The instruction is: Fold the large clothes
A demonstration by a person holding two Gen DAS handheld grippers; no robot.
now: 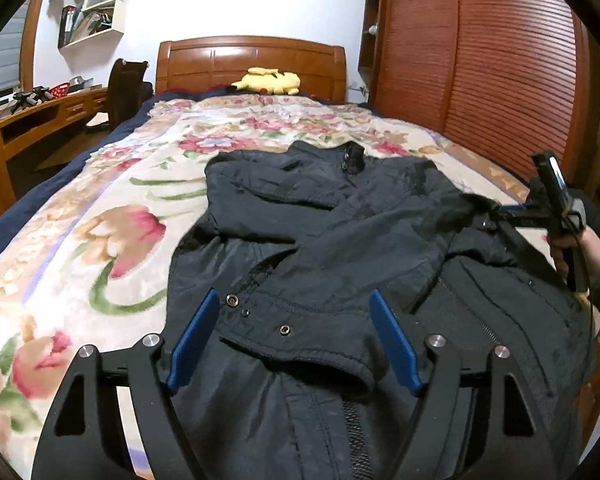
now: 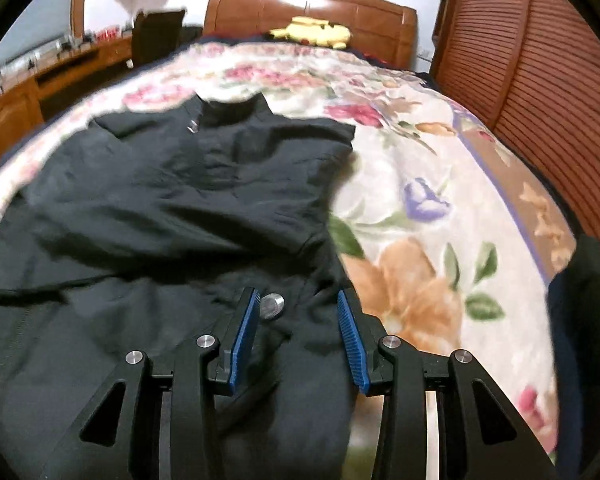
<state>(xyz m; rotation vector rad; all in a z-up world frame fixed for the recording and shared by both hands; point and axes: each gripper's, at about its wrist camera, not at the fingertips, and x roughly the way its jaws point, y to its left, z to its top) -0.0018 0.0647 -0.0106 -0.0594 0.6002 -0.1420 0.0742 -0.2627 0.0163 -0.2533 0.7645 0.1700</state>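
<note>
The black jacket [image 1: 340,240] is showing matt, creased cloth with metal snaps; the floral blanket [image 1: 112,216] is looking fuzzy, the wooden headboard [image 1: 252,60] gleaming glossy.

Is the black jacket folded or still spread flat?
Partly folded: the black nylon jacket has one sleeve laid across its front on the floral blanket; body not folded.

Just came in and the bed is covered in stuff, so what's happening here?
A person with a gripper in each hand is folding a black jacket spread on the floral blanket. One sleeve already lies across the chest. The left gripper is open, with the sleeve cuff lying loose between its fingers. The right gripper sits over the jacket's right edge; whether it grips fabric is unclear.
</note>
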